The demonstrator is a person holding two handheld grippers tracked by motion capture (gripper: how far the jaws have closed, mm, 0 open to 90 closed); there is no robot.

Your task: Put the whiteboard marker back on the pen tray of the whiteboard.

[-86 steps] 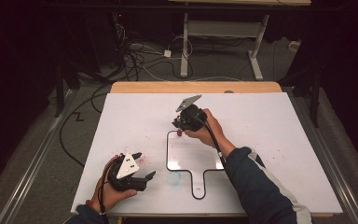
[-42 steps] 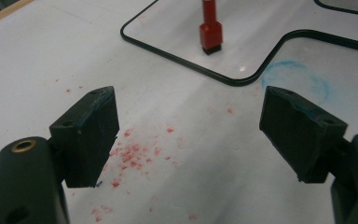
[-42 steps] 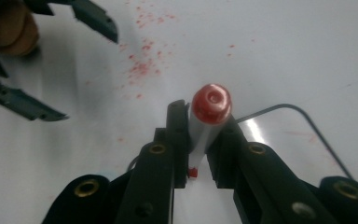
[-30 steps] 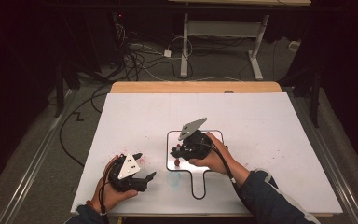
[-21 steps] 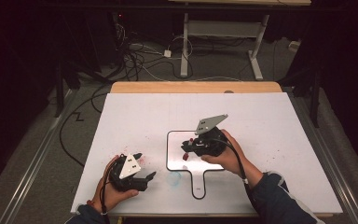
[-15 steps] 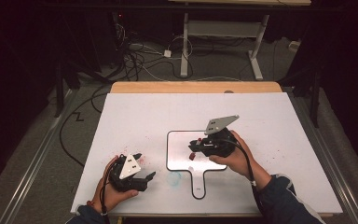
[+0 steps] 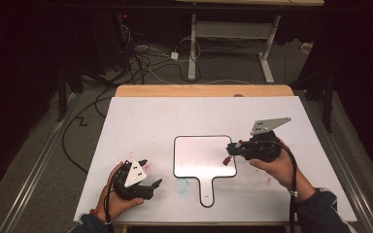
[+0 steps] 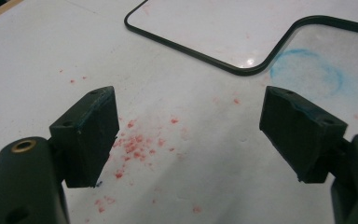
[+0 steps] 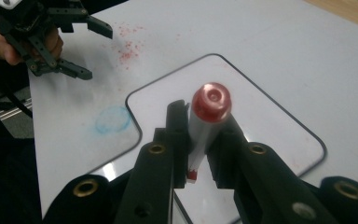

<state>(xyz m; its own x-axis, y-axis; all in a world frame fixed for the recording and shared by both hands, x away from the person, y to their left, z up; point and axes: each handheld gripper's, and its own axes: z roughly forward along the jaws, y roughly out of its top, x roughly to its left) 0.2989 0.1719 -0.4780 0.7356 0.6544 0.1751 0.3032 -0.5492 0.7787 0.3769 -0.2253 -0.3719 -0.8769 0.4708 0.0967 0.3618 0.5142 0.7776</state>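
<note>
The right gripper [image 7: 229, 151], clamped on a red-capped white marker [image 9: 205, 126], hovers over the right edge of the black-rimmed, paddle-shaped whiteboard [image 7: 199, 158] mid-desk, likely about to write, needing a lowered tip, while the left gripper [image 7: 150, 182] rests wide open near the desk's front-left corner.

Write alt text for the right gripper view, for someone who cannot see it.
Two black jaws of the right gripper clamp a red-capped marker, its cap end pointing at the camera, above a small paddle-shaped whiteboard on a white table. At upper left a hand holds the left gripper, jaws open, near red specks and a blue smudge.
</note>
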